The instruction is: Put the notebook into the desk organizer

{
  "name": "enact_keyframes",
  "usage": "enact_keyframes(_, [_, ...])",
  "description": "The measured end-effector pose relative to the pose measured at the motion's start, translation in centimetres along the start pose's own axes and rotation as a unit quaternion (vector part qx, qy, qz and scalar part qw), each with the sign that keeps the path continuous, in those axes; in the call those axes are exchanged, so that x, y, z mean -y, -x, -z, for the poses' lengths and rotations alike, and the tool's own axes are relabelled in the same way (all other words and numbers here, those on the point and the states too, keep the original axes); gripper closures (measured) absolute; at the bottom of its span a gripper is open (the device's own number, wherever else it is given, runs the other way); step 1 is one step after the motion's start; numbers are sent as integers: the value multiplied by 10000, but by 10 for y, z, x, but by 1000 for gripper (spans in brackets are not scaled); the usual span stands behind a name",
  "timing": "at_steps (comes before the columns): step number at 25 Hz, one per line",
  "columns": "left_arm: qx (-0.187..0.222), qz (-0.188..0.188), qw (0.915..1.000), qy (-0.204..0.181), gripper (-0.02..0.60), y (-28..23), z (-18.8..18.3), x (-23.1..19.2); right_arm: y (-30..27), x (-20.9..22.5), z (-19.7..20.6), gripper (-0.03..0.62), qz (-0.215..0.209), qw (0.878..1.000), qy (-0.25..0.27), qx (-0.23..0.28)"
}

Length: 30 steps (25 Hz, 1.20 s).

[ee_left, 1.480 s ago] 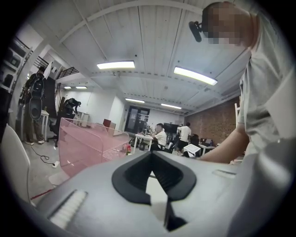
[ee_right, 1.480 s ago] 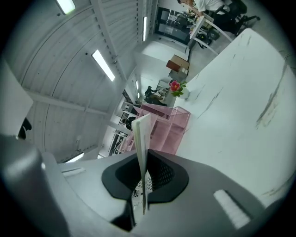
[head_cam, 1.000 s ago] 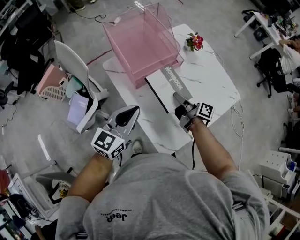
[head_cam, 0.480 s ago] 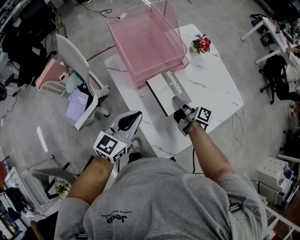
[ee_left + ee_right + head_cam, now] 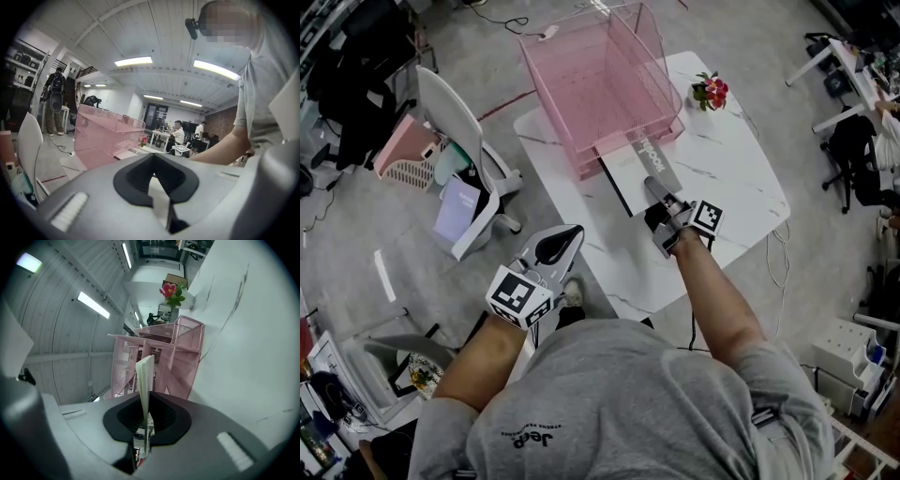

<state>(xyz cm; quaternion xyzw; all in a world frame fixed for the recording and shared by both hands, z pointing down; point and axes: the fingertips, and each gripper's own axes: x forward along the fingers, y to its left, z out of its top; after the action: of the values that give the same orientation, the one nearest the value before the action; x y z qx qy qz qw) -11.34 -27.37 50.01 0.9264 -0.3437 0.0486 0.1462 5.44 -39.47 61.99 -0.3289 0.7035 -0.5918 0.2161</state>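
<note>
The notebook (image 5: 639, 171), white with a grey lettered band, lies flat over the white marble table (image 5: 727, 173). Its far end reaches the lower tier of the pink mesh desk organizer (image 5: 598, 80). My right gripper (image 5: 657, 194) is shut on the notebook's near edge. In the right gripper view the notebook (image 5: 145, 373) shows edge-on between the jaws of the right gripper (image 5: 142, 427), pointing at the organizer (image 5: 161, 357). My left gripper (image 5: 557, 244) hangs in the air off the table's left edge, shut and holding nothing. The left gripper view shows the left gripper (image 5: 157, 187) and the organizer (image 5: 105, 136) beyond.
A small pot of red flowers (image 5: 711, 91) stands at the table's far right corner, also in the right gripper view (image 5: 172, 292). A white chair (image 5: 459, 131) and a pink basket (image 5: 403, 164) stand left of the table. People (image 5: 178, 133) sit far behind at other desks.
My right gripper has pushed the notebook forward, and its far end now reaches the organizer's lower tier. The left gripper has stayed about where it was.
</note>
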Motion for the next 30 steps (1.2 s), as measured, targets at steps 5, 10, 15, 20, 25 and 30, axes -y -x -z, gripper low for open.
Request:
enact_keyframes(5, [-20,-91,10000,9,529,8,3,-6,-25,-5,-5,583,-77,10000,25,27])
enact_keyframes(10, [-35,-164,9998,55,529,15,6,-13,-51,-9,-9,583,-147,9999,12,70])
enact_keyframes(15, [-97,-229,9996,115,529,20,14,-19,-70,-9,-13,583,-231,9997,-2,112])
enact_keyframes(20, [-135,-256,9994,189,529,24,20,-23,-85,-9,-14,583,-286,9994,-10,168])
enact_keyframes(25, [-147,-261,9993,226,529,24,23,-28,-95,-5,-15,583,-212,9995,4,231])
enact_keyframes(30, [-145,-257,9993,249,529,26,27,-30,-101,-2,-12,582,-56,9996,89,273])
